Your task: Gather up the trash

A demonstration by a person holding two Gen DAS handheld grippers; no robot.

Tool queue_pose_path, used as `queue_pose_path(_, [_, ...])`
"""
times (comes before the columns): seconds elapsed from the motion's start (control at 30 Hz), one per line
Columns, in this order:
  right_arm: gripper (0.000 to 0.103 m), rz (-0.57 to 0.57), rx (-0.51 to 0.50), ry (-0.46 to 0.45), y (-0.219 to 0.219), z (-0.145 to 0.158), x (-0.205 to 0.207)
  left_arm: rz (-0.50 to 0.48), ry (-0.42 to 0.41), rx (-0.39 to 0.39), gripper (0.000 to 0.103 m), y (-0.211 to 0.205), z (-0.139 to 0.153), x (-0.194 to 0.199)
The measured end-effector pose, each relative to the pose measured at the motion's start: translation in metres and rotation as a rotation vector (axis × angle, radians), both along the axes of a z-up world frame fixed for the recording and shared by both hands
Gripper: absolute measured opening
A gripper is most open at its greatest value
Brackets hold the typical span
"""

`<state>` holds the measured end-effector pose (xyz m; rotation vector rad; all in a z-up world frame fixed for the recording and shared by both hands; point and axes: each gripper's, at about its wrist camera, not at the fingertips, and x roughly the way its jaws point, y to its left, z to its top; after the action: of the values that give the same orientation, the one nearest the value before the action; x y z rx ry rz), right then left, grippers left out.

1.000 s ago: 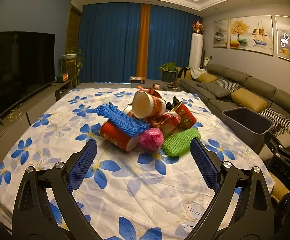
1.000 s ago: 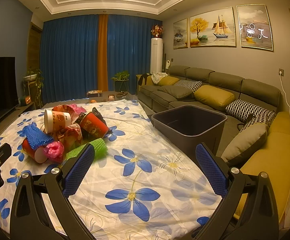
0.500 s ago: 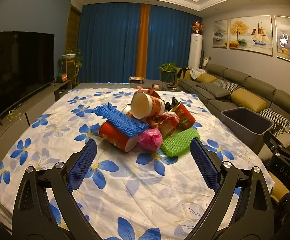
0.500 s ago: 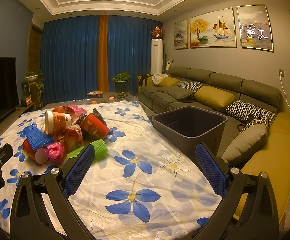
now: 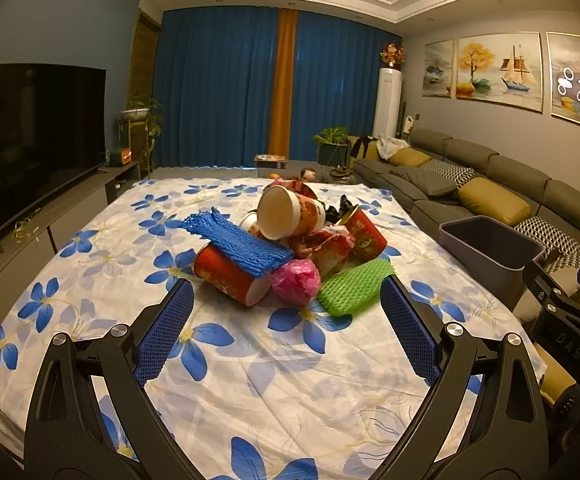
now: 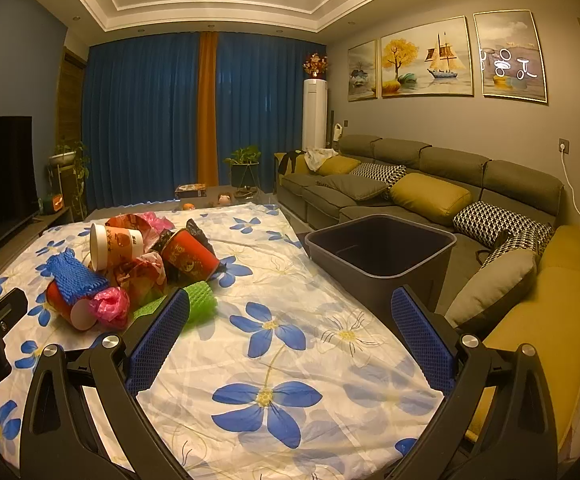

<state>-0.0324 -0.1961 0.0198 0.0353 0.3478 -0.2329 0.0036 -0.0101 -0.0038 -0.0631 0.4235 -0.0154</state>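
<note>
**Both grippers spread wide and empty over the flowered table; trash heap ahead, bin at the right edge**

Left gripper [image 5: 286, 304]: blue-padded fingers [image 5: 164, 332] set wide apart, nothing between them. They hang above the table covered in a white cloth with blue flowers [image 5: 250, 392], aimed at the trash heap, which lies just beyond the tips and is not touched.

Right gripper [image 6: 290, 320]: fingers [image 6: 421, 340] likewise wide apart and empty, over the near right part of the same cloth. The heap sits to its left; the left finger tip overlaps the green net in the view, contact cannot be judged.

Heap, nearest items first, left wrist view:
- crumpled pink plastic bag [image 5: 295, 282], front centre
- green foam mesh fruit sleeve [image 5: 353, 290], lying flat just right of the bag
- red paper cup on its side [image 5: 230, 278], white mouth facing the camera, just left of the bag
- blue foam mesh sleeve [image 5: 238, 240], draped over that red cup
- white-rimmed orange printed paper cup [image 5: 290, 214], tipped on its side atop the pile
- second red printed paper cup [image 5: 363, 234], tilted at the right rear
- crumpled red foil wrapper [image 5: 327, 246] between the cups
- black plastic scrap [image 5: 339, 208] behind

Dark grey rectangular plastic bin [image 6: 381, 248]: open top, standing beside the table's right edge, between table and the grey sofa with mustard cushions [image 6: 429, 196]. Its inside looks empty as far as visible.

Left side of room: dark television screen [image 5: 30, 140] on a low cabinet.
</note>
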Motion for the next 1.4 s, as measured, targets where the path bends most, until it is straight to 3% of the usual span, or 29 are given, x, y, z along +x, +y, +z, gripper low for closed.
queue_pose_path(1.4, [0.098,0.025,0.009,-0.008,-0.0002,-0.0039,0.0081,0.011,-0.022,-0.010,0.093,0.0051,-0.0010,0.0034])
